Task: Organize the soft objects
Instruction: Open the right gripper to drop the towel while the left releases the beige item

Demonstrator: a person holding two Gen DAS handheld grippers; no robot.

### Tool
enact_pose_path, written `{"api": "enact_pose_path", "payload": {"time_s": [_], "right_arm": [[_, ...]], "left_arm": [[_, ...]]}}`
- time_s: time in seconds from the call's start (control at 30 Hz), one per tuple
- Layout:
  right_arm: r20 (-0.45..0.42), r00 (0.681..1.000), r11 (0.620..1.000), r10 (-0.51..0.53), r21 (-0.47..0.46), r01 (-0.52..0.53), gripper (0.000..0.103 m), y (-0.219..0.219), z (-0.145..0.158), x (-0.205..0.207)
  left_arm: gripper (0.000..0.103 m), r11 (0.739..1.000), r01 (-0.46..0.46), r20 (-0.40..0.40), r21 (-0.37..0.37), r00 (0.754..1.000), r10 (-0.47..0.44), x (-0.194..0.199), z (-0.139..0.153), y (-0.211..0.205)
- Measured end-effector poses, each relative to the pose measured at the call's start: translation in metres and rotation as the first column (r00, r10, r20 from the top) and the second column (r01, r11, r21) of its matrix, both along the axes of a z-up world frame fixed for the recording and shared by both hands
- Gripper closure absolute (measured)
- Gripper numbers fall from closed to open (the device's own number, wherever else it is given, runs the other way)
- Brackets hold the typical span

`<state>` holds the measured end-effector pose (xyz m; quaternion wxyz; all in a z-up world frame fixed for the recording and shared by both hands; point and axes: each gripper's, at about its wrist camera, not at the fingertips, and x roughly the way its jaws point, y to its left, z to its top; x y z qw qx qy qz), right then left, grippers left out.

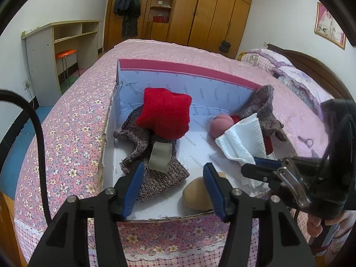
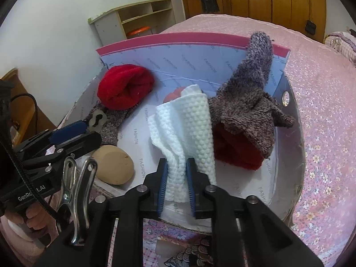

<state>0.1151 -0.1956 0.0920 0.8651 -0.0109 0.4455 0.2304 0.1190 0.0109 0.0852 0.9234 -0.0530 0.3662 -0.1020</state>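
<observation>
The white waffle-textured cloth (image 2: 187,133) is pinched at its lower end between the blue pads of the right hand-held gripper (image 2: 176,178) and stands up in loose folds over the open cardboard box (image 2: 291,155) — so the step in hand looks like placing this cloth among the other soft things. Close by in the box lie a grey knitted piece (image 2: 247,104) draped over something dark red, a red fluffy item (image 1: 164,115) on a second grey knit (image 1: 153,171), a pink ball (image 1: 220,124) and a tan rounded sponge (image 1: 195,194). The left hand-held gripper (image 1: 172,187) hovers over the near edge with its jaws apart, holding nothing. The next move probably calls for lowering the cloth onto the bare floor of the box and letting go, without dragging the knit. The box rests on a bed (image 1: 66,138) with a pink floral cover; behind are wooden wardrobes (image 1: 211,13), a pale shelf unit (image 1: 66,42) and an orange stool (image 1: 66,54)
</observation>
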Motion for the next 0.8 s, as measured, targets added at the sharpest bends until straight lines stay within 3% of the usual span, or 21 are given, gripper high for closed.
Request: {"api": "enact_pose_path", "payload": {"time_s": [0.2, 0.43, 0.57, 0.8], "right_arm": [[0.019, 1.0, 0.999, -0.007, 0.042, 0.007, 0.071, -0.002, 0.003, -0.006], [0.059, 0.998, 0.998, -0.013, 0.054, 0.01, 0.069, -0.009, 0.012, -0.021], [0.079, 0.996, 0.996, -0.03, 0.083, 0.023, 0.06, -0.014, 0.018, -0.031], [0.102, 0.994, 0.994, -0.039, 0.106, 0.028, 0.059, -0.02, 0.027, -0.044]], "left_arm": [[0.04, 1.0, 0.003, 0.007, -0.001, 1.0, -0.003, -0.005, 0.004, -0.001], [0.033, 1.0, 0.021, 0.037, 0.022, 0.999, -0.022, -0.016, 0.008, -0.007], [0.031, 0.998, 0.032, 0.051, 0.051, 0.998, -0.034, -0.022, 0.011, -0.013], [0.03, 0.999, 0.03, 0.06, 0.044, 0.998, -0.033, -0.032, 0.016, -0.015]]}}
